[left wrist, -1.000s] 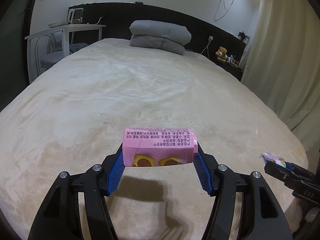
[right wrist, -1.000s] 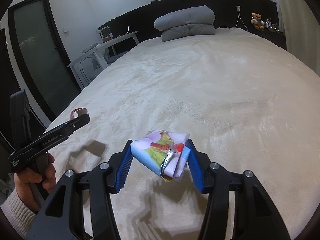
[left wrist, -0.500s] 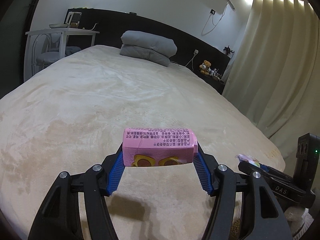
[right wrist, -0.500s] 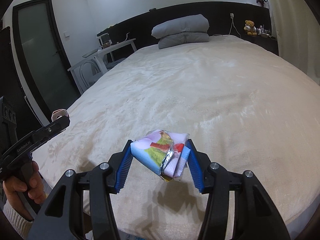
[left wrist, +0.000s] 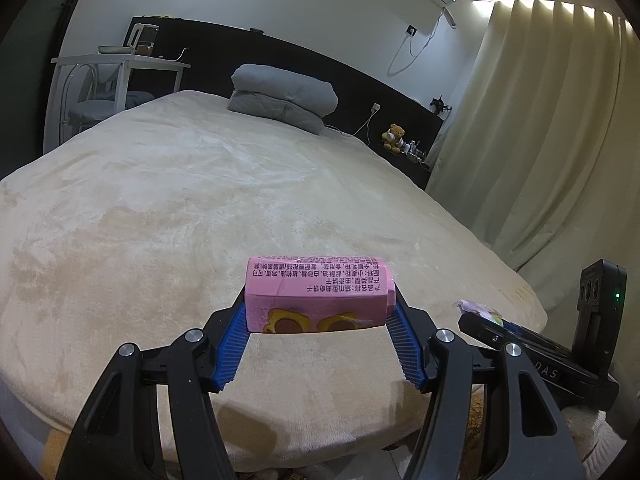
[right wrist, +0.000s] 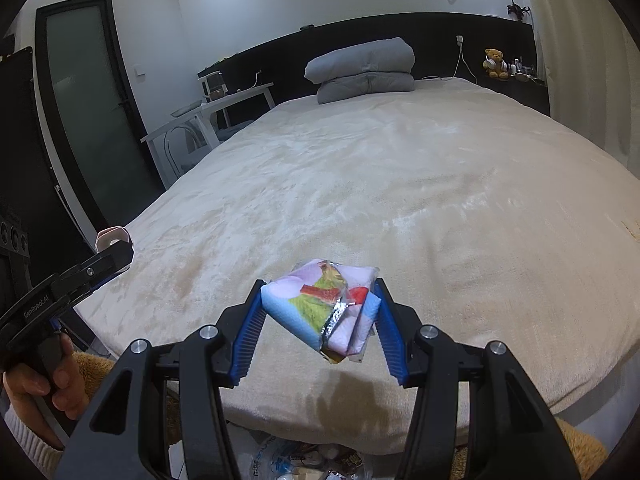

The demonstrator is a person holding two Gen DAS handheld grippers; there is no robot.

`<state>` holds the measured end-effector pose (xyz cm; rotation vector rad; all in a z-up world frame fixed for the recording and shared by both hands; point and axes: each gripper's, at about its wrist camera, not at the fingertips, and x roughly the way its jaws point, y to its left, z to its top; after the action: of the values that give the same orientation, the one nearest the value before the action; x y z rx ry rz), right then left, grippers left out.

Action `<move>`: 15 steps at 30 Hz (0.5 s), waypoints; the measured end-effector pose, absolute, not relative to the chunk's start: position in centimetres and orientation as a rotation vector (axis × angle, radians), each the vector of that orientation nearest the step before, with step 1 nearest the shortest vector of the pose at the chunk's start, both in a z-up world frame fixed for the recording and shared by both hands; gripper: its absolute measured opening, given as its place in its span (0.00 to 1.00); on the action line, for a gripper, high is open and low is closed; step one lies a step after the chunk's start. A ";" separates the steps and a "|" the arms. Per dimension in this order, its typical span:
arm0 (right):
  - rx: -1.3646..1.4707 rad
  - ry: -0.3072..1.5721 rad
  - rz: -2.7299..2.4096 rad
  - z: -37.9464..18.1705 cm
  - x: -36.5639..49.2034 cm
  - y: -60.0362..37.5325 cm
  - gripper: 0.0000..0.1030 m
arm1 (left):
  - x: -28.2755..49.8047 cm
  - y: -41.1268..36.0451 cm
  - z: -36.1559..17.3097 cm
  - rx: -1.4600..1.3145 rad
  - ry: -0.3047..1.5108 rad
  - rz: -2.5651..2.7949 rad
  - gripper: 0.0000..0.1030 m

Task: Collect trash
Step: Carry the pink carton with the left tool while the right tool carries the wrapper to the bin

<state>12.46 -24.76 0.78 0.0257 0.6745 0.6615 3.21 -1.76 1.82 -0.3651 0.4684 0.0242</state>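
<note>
My left gripper (left wrist: 318, 312) is shut on a pink carton (left wrist: 318, 294) lying crosswise between its blue pads, held above the near edge of the bed (left wrist: 200, 208). A crumpled, colourful snack wrapper (right wrist: 324, 308) sits pinched in my right gripper (right wrist: 320, 312), also over the bed's near edge. In the left wrist view the right gripper (left wrist: 486, 320) shows at the lower right with its wrapper (left wrist: 476, 308). The right wrist view catches the left gripper (right wrist: 116, 246) at the left, with a hand (right wrist: 60, 380) on its handle.
Bits of trash (right wrist: 296, 462) lie below the bed's edge, at the bottom of the right wrist view. Grey pillows (left wrist: 284, 98) lie at the headboard. A white table (left wrist: 120, 68) stands at the far left, curtains (left wrist: 540, 140) at the right, a dark door (right wrist: 92, 112) to the left.
Both grippers have drawn back from over the bed toward its near edge, each keeping its item. The floor and trash below the edge have come into view.
</note>
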 end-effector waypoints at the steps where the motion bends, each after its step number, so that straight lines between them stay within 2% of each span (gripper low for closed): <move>1: 0.026 0.672 0.663 0.8 12.1 -24.9 0.51 | 2.8 -2.0 1.8 -0.361 0.468 0.021 0.60; 15: -0.019 0.656 0.683 0.1 6.6 -25.8 0.51 | -1.5 -4.6 0.8 -0.329 0.492 -0.015 0.60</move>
<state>6.61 -25.77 0.09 -0.0193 0.6564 0.6832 -1.49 -4.61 0.81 -0.3288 0.4922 -0.0152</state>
